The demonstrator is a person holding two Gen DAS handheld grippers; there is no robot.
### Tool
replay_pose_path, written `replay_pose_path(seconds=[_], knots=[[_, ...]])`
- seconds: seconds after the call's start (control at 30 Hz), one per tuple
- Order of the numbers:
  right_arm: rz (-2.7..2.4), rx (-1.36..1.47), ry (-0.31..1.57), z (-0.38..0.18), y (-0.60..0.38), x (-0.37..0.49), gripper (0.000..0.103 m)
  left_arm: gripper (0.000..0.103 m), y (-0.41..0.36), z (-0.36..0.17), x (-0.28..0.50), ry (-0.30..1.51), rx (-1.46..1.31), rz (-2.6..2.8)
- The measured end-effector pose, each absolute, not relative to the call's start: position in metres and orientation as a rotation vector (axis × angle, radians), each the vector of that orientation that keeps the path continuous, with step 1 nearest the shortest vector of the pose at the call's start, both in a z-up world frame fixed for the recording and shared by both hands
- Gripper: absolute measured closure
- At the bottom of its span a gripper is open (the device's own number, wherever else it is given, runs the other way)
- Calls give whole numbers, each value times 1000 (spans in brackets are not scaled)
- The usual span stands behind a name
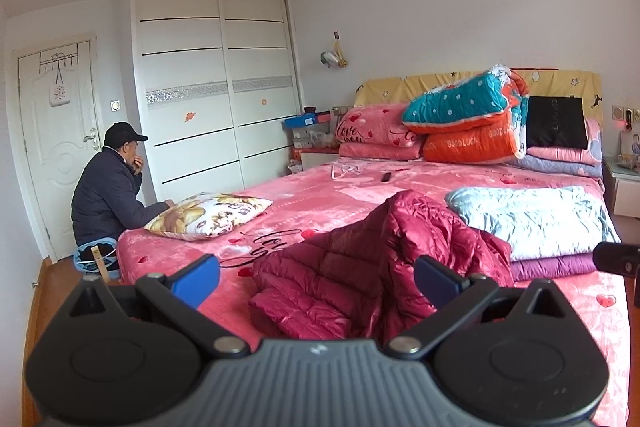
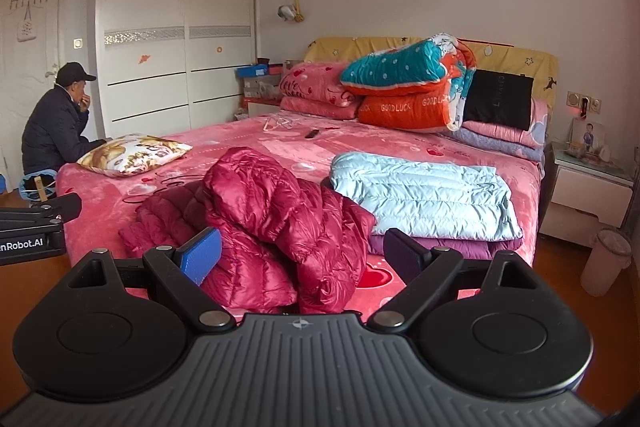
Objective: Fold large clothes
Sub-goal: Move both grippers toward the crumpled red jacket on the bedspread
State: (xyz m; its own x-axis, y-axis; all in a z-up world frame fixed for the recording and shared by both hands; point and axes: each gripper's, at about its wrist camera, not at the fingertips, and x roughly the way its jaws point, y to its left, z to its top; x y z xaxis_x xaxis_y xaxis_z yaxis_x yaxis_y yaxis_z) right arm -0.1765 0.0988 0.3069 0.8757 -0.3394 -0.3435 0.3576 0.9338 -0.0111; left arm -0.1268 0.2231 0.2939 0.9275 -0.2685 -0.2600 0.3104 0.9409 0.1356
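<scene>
My left gripper (image 1: 316, 281) and my right gripper (image 2: 302, 253) both hang above the near edge of a wide bed covered with a pink fleece blanket printed with red hearts (image 1: 332, 191), each with its jaws spread wide apart and holding nothing; the blue pads (image 2: 200, 255) touch no cloth. The task's garment, a crumpled dark-red quilted puffer jacket (image 2: 264, 227), lies in an unfolded heap on the blanket near the foot of the bed, directly ahead of both pairs of jaws, its shiny hood or upper part bulging upward. Just beside it, toward the right, a pale-blue quilted jacket folded flat (image 2: 424, 199) rests on top of a folded purple garment (image 2: 440, 247), the red jacket touching this stack. Farther off, a floral cream-and-gold pillow (image 1: 208, 215) sits at the bed's left edge, where a seated person in a dark padded coat and black cap (image 1: 110, 187) leans against the mattress. At the headboard, a teal-and-orange folded quilt (image 1: 468, 119) is piled on pink folded bedding (image 1: 376, 131). A white sliding-door wardrobe (image 1: 212, 79) stands behind the bed, and a white bedside cabinet (image 2: 588, 187) stands at the right.
</scene>
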Motion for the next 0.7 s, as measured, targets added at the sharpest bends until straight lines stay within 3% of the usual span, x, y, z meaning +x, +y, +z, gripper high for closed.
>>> replay_pose_path(seconds=[0.7], knots=[[-384, 42, 326, 308, 112, -175, 0, 0, 211, 285, -130, 266, 194, -331]])
